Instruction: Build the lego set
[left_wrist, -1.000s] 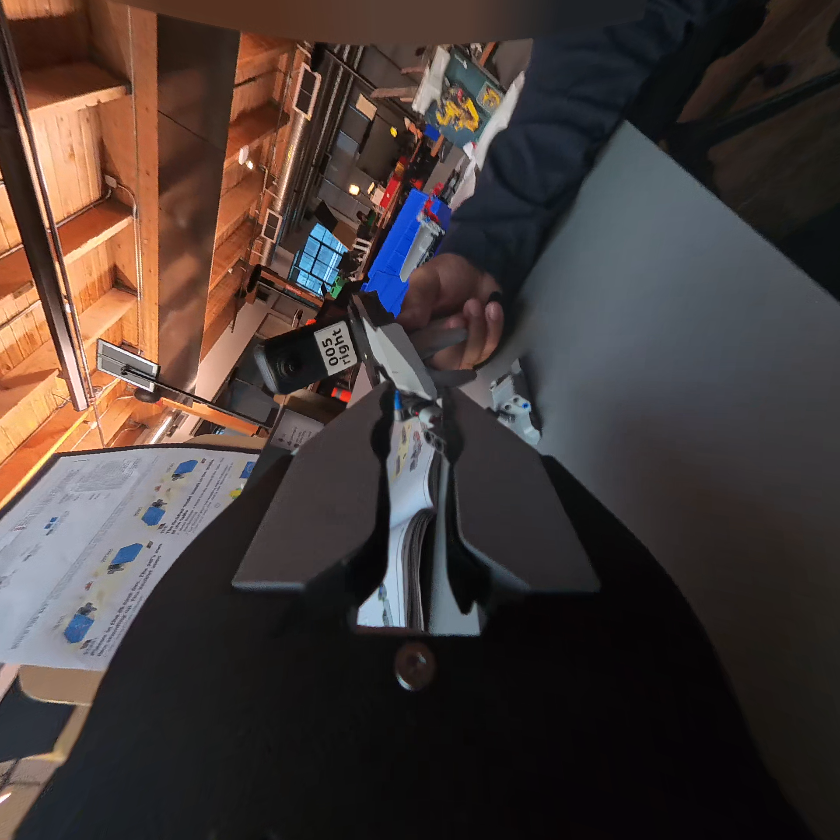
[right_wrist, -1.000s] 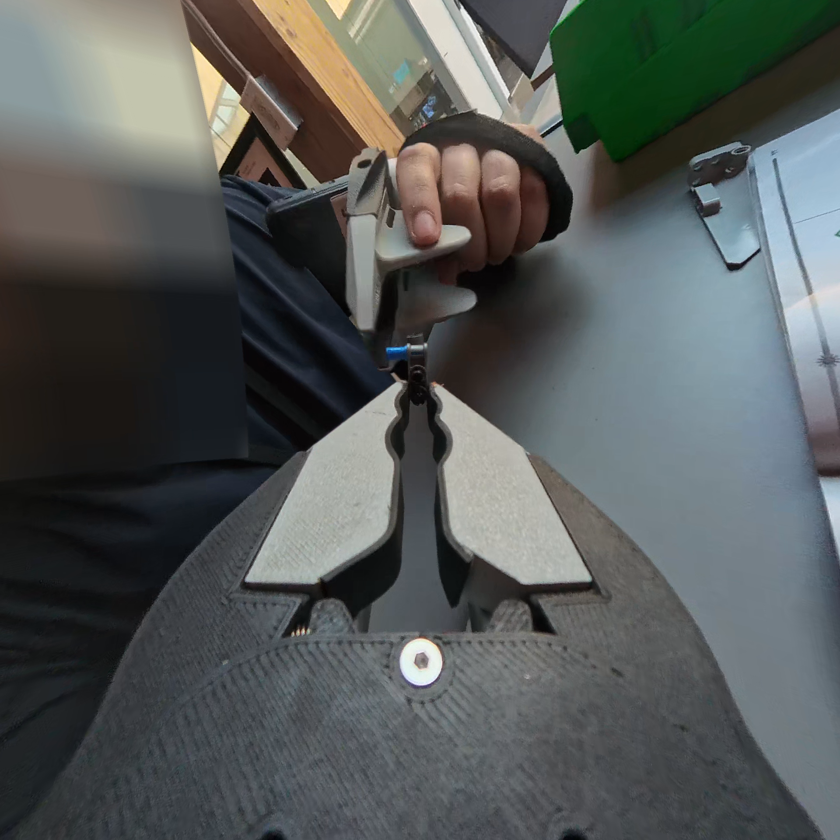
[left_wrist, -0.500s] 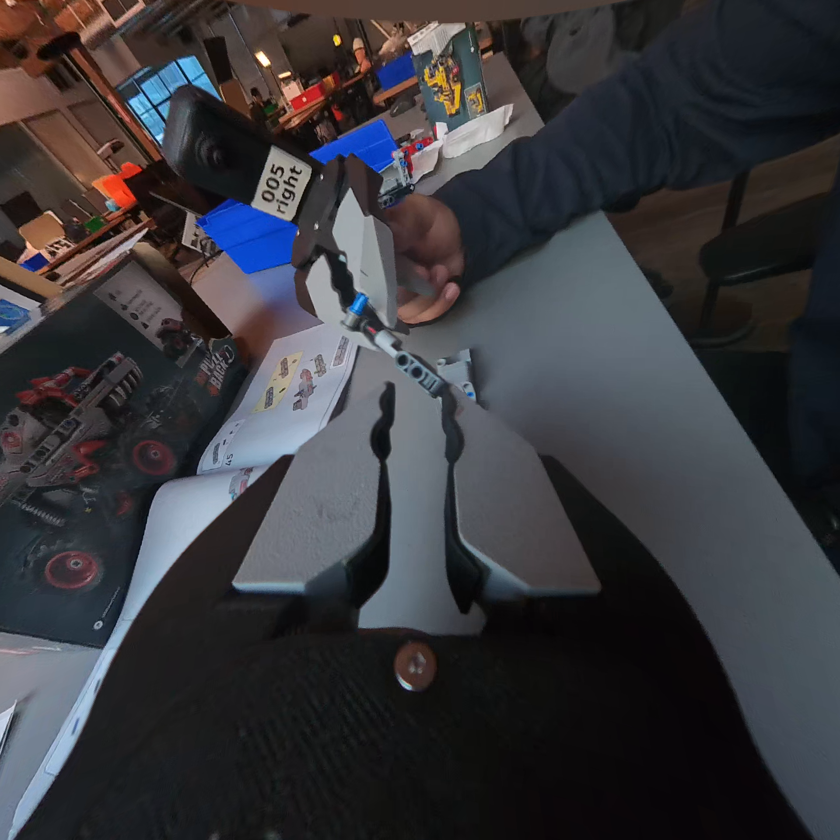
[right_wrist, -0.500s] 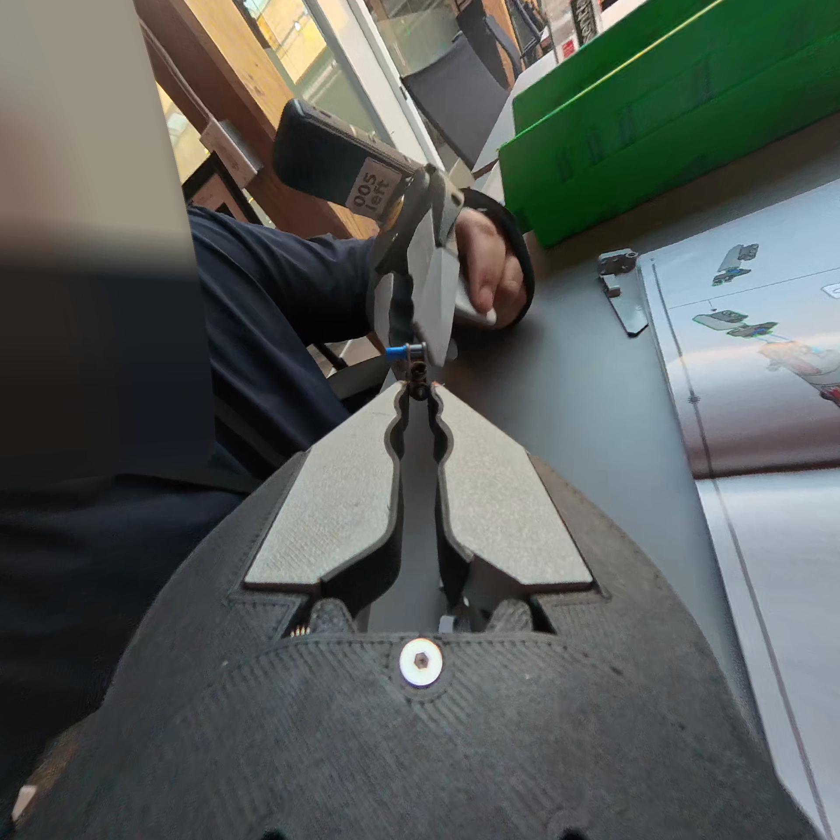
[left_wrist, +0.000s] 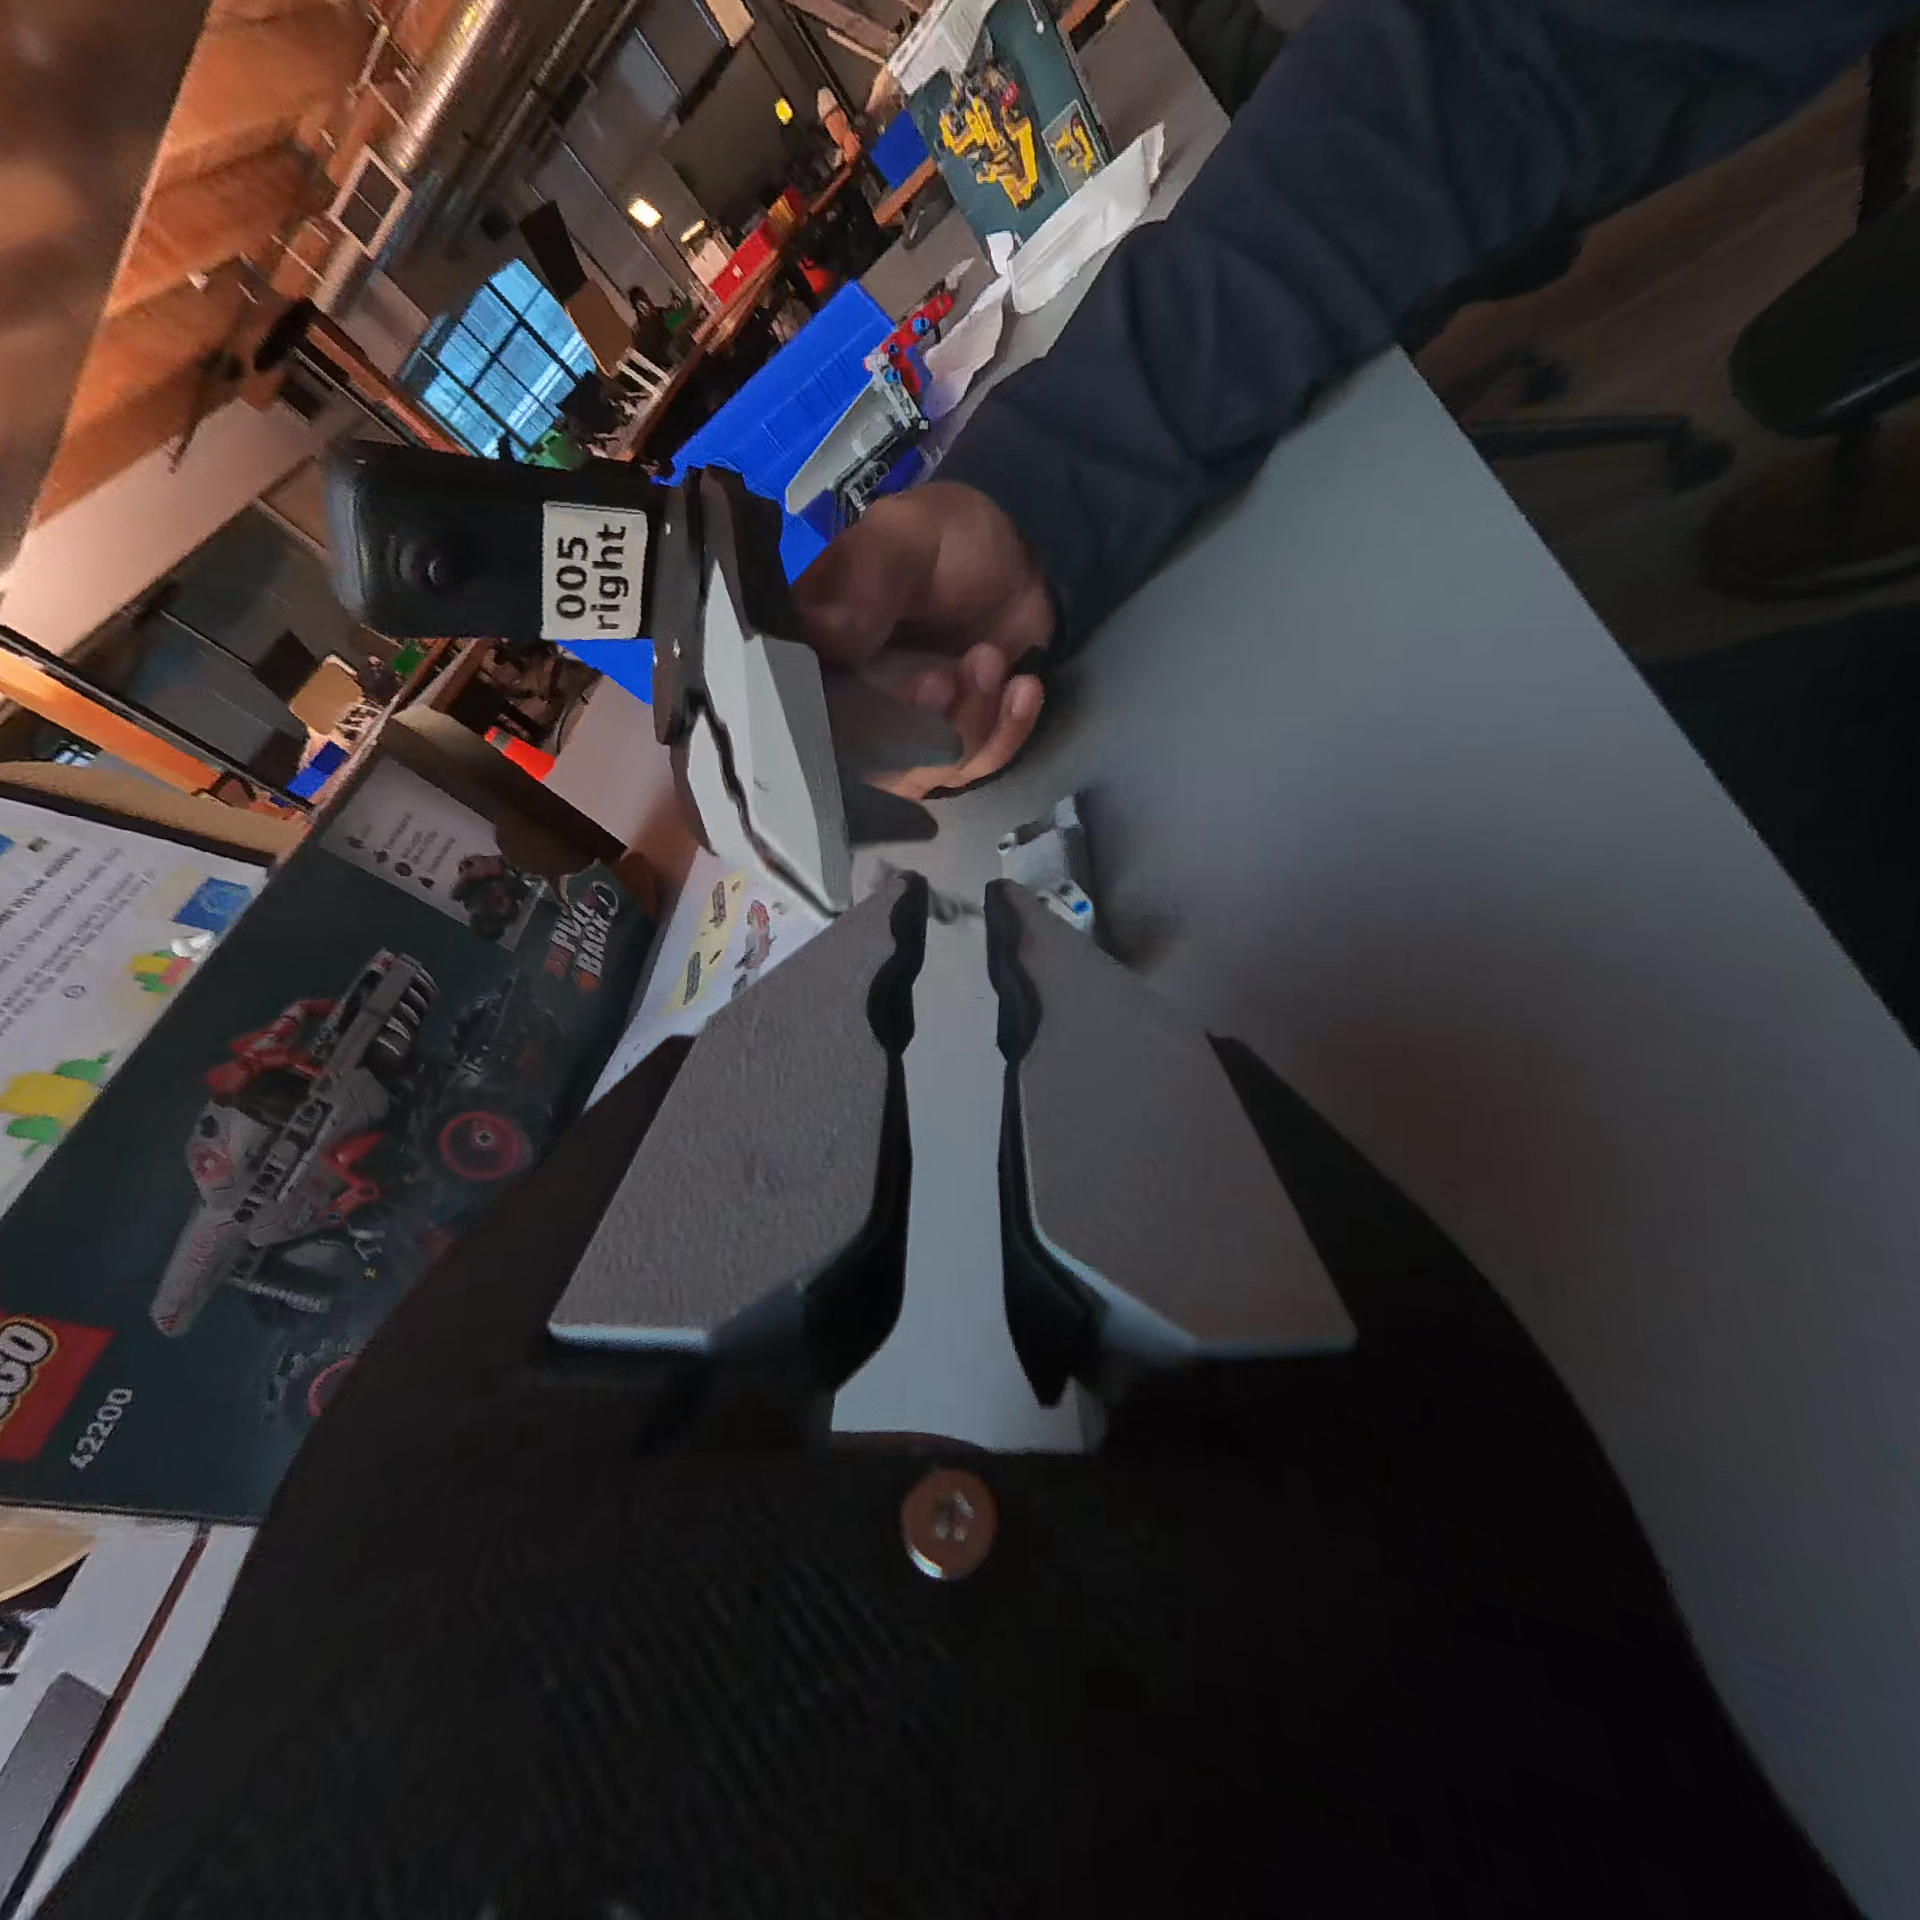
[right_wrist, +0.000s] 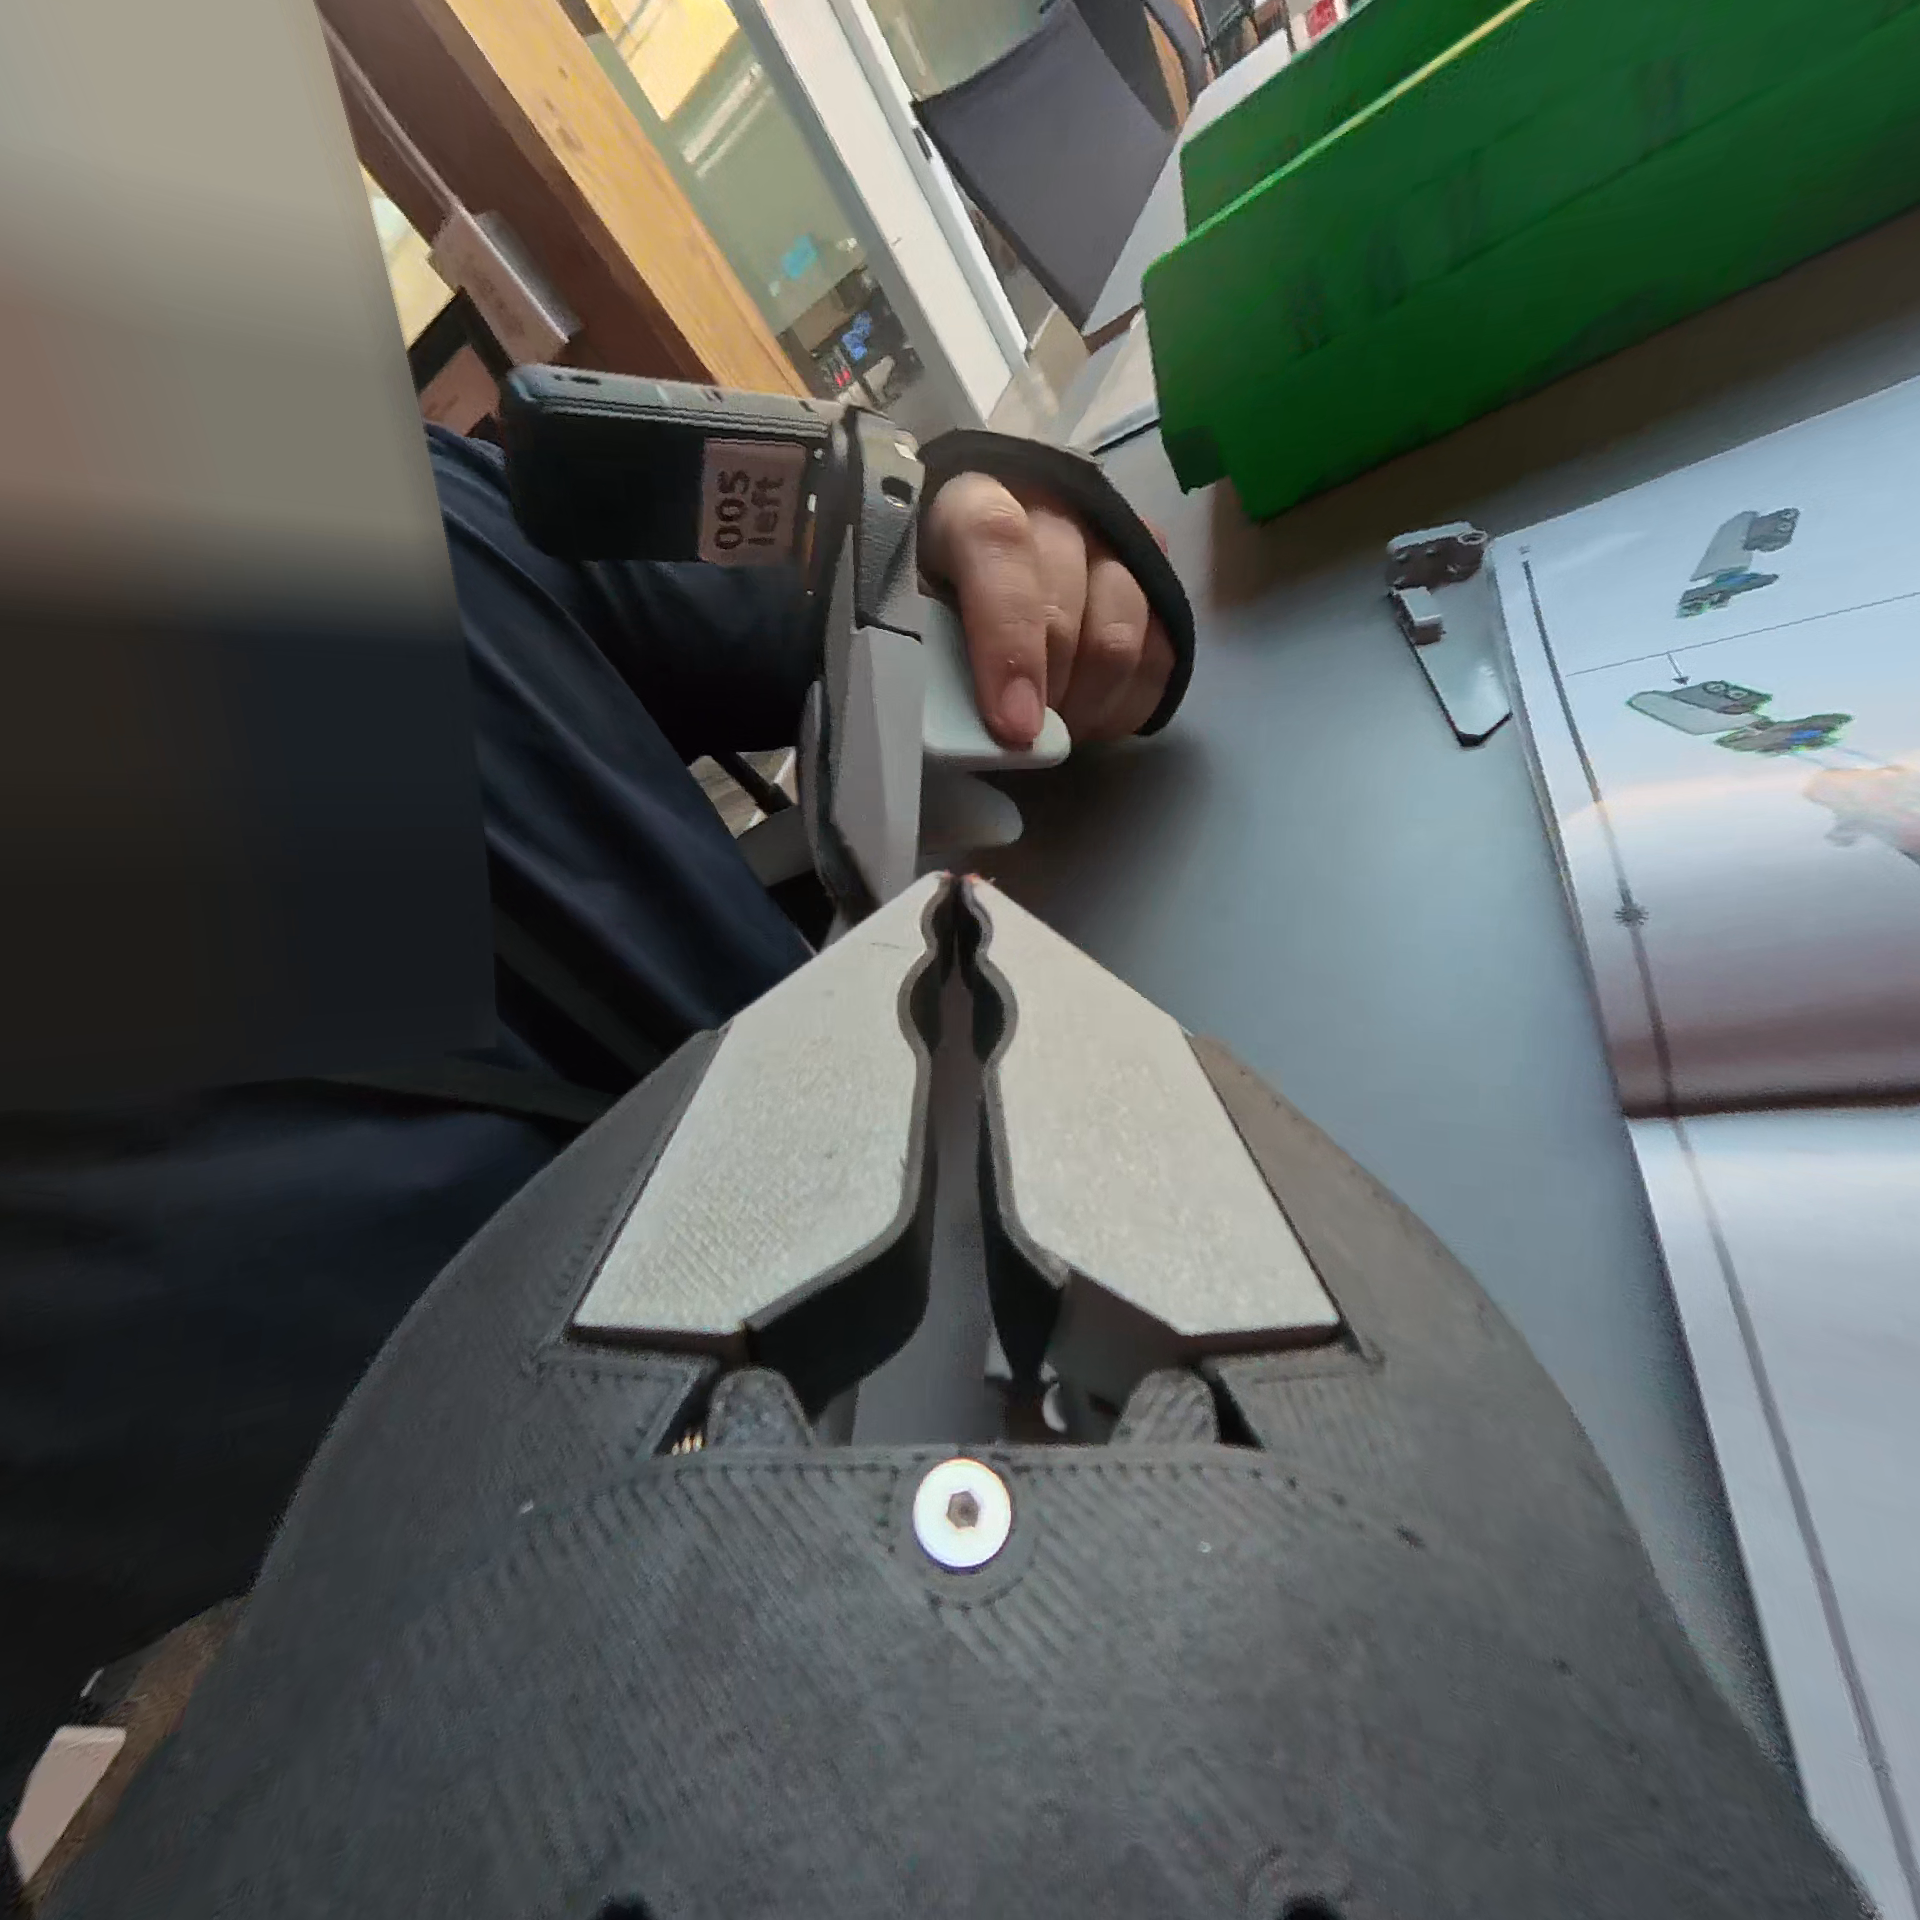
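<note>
The right tongs are pinched together, the left tongs slightly parted around a blurred small piece above the desk; stiff and light, it probably wants a fingertip grip.

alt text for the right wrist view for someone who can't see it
The right gripper fills the foreground, its two grey fingers closed tip to tip over a grey table. Just beyond, a hand holds the left gripper, seen edge-on. An open instruction booklet lies at right, with a green bin behind it.
</note>
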